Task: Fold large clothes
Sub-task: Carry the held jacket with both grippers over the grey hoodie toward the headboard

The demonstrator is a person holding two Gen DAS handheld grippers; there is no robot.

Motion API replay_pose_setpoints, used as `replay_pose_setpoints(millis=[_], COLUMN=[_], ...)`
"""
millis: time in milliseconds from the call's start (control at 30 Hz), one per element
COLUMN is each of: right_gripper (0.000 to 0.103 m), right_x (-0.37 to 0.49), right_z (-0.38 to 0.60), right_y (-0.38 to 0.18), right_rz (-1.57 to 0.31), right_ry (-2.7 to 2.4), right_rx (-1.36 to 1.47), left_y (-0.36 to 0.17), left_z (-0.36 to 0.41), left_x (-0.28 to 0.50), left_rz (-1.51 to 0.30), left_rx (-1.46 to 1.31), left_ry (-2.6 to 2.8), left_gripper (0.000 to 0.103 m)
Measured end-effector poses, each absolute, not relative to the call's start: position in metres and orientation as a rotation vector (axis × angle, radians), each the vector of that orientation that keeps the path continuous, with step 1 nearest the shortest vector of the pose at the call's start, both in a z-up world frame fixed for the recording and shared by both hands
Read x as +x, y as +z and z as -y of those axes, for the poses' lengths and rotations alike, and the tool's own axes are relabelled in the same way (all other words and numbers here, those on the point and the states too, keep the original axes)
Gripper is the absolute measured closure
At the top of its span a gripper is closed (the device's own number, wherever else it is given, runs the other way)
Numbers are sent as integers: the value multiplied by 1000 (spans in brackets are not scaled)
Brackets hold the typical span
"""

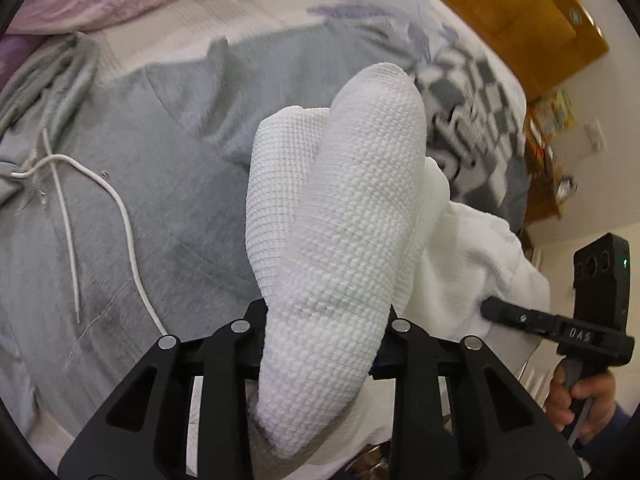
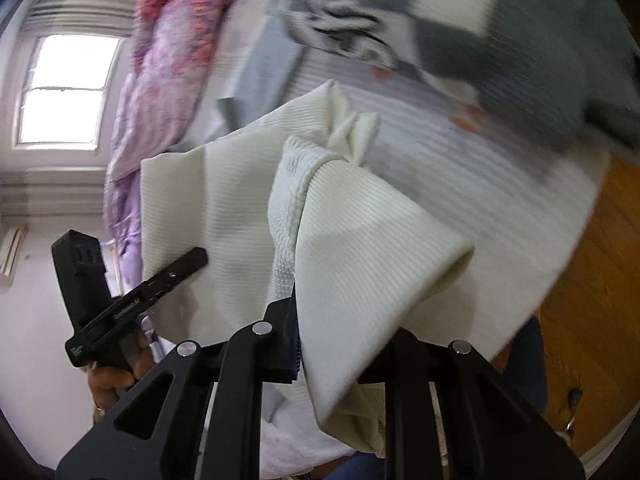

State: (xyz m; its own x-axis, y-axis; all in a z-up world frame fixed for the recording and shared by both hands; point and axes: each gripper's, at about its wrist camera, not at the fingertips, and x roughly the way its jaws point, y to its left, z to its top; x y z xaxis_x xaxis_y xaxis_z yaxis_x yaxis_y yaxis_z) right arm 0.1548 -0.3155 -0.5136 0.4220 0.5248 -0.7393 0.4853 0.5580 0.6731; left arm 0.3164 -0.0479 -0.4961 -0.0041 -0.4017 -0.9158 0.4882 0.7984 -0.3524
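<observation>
Left wrist view: the left hand-held gripper [image 1: 324,344] is clamped on a bunched fold of the white waffle-knit garment [image 1: 340,216], which rises as a thick roll straight ahead along the fingers' line. Its jaws stand close together with the cloth packed between them. Beyond lies the bed [image 1: 248,20], carrying a grey hoodie [image 1: 160,160] with a white drawstring [image 1: 120,208] toward the bed's left side and a checkered garment [image 1: 472,104] toward its far right edge. The right hand-held gripper [image 1: 504,312] enters from the right, held by a hand [image 1: 576,396], its fingers pointing into the same white cloth.

Right wrist view: the right hand-held gripper [image 2: 340,344] is clamped on another edge of the white waffle-knit garment [image 2: 360,240]; the cloth drapes forward and to the left, hanging clear of the bed [image 2: 480,184]. The left hand-held gripper [image 2: 176,272] shows at lower left, just beside the hanging panel. A window [image 2: 68,88] and a floral duvet [image 2: 168,60] lie behind; the wooden floor [image 2: 592,280] shows at right.

Governing relation, as a judgement: the garment spans between the two grips, its long axis running from one hand-held gripper to the other, so each hand is equally near its own edge. The coming move likely turns on drawing the two apart to stretch the cloth flat before laying it over a free part of the bed.
</observation>
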Motion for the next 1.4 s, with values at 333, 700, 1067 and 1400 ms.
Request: replay_pose_setpoints(millis=[333, 700, 1067, 1400], right_gripper=[87, 87, 87, 70], right_x=[181, 149, 152, 168], right_z=[382, 505, 584, 595], right_y=[-447, -388, -467, -544], right_rz=[-1044, -890, -1002, -1263], right_ry=[119, 12, -188, -325], right_rx=[1065, 1129, 1115, 770], left_y=[-406, -351, -444, -516], left_z=[94, 247, 390, 411], left_x=[334, 355, 373, 408], left_rz=[-1246, -1176, -1350, -1414], left_rx=[-38, 28, 193, 251], left_ry=[-701, -949, -1056, -901], left_gripper=[73, 73, 72, 54])
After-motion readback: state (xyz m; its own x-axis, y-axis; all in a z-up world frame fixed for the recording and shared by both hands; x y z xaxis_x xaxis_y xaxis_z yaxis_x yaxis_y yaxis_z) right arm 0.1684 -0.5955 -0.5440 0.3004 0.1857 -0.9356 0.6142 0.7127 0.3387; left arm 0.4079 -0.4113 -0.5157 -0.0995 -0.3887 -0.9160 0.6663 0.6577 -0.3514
